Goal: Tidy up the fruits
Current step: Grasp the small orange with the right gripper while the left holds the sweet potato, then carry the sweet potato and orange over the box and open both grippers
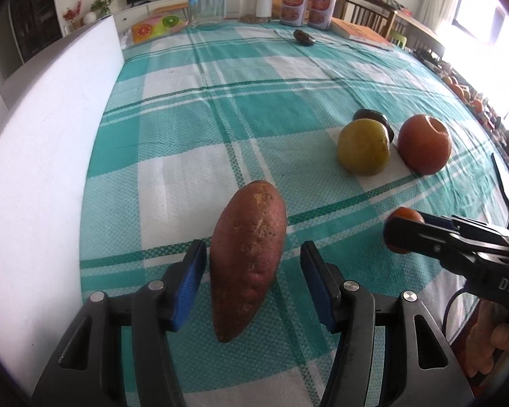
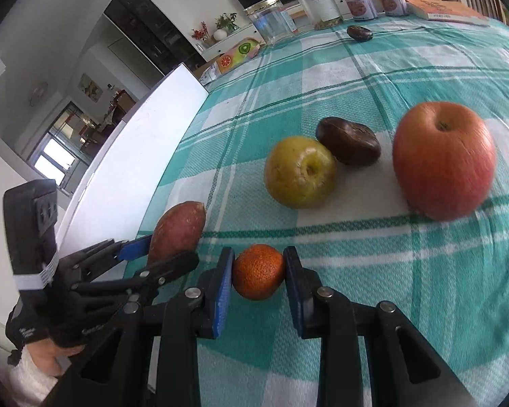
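A reddish sweet potato (image 1: 246,257) lies on the teal checked cloth between the pads of my left gripper (image 1: 252,279); the jaws are open, with a gap on the right side. It also shows in the right wrist view (image 2: 178,229), with the left gripper (image 2: 152,254) around it. My right gripper (image 2: 258,273) is shut on a small orange (image 2: 258,271), also seen in the left wrist view (image 1: 403,224). A yellow apple (image 2: 300,171), a dark brown fruit (image 2: 349,144) and a red apple (image 2: 444,159) sit together beyond it.
A white board (image 1: 47,156) runs along the table's left edge. At the far end stand two clear jars (image 1: 207,1), two printed tins (image 1: 293,5), a book (image 1: 363,32) and another dark fruit (image 1: 303,38).
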`<action>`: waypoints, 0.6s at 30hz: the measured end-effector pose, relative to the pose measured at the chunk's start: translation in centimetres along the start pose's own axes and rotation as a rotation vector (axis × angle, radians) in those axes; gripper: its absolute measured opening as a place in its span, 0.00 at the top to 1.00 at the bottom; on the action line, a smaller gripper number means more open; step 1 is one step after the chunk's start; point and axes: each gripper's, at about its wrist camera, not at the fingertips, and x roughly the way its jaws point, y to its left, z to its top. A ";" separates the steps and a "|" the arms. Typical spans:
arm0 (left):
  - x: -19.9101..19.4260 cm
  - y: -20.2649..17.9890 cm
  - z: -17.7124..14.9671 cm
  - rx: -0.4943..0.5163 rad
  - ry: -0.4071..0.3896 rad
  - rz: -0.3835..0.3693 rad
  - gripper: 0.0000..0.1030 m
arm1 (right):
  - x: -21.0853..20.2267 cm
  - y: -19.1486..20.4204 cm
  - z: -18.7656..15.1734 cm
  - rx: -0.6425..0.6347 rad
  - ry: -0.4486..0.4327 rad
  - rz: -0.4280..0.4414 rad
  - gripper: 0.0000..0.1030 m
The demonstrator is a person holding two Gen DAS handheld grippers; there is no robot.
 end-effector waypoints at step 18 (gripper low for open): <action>-9.0 2.9 -2.7 -0.231 -0.063 -0.271 0.59 | -1.4 2.8 -1.7 -0.106 -0.017 -0.029 0.71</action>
